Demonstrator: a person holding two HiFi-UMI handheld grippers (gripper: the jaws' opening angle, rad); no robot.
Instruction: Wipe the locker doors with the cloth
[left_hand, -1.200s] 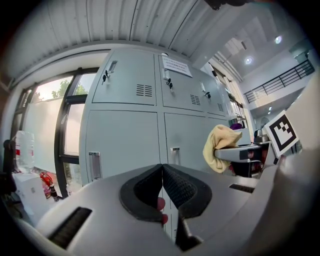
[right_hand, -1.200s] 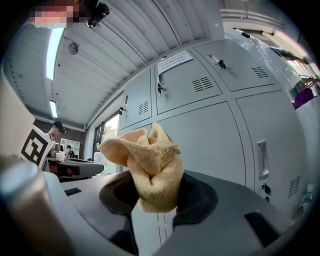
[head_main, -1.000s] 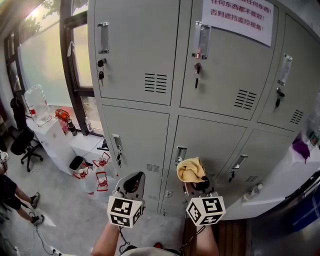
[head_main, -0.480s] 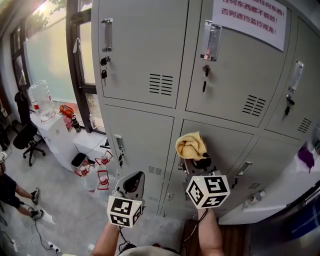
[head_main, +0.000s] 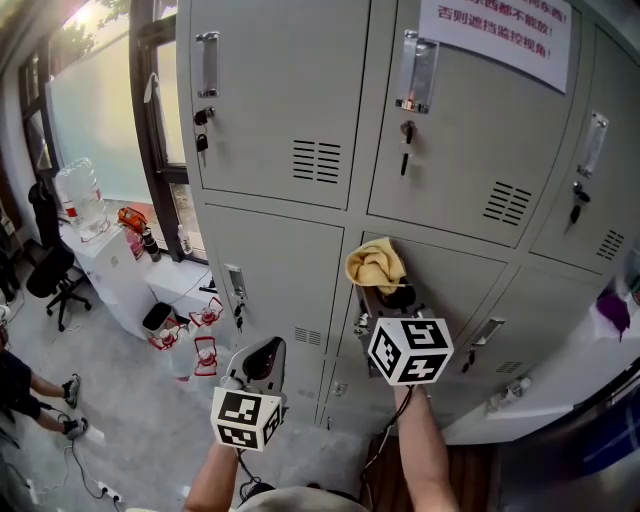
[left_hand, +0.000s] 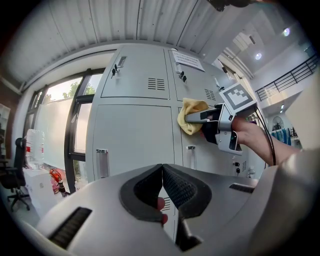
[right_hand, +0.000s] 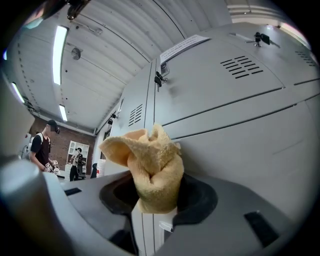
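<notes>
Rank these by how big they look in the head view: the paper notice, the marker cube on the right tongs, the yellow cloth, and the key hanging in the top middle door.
1. paper notice, though the frame crops it
2. marker cube, enlarged by nearness to the camera
3. yellow cloth
4. hanging key

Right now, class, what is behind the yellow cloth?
A grey locker door is behind the cloth, which the right claw holds. The patch it covers is hidden.

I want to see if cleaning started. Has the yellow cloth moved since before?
Yes. The cloth in the right gripper went up the lower locker door, to near its top edge.
</notes>
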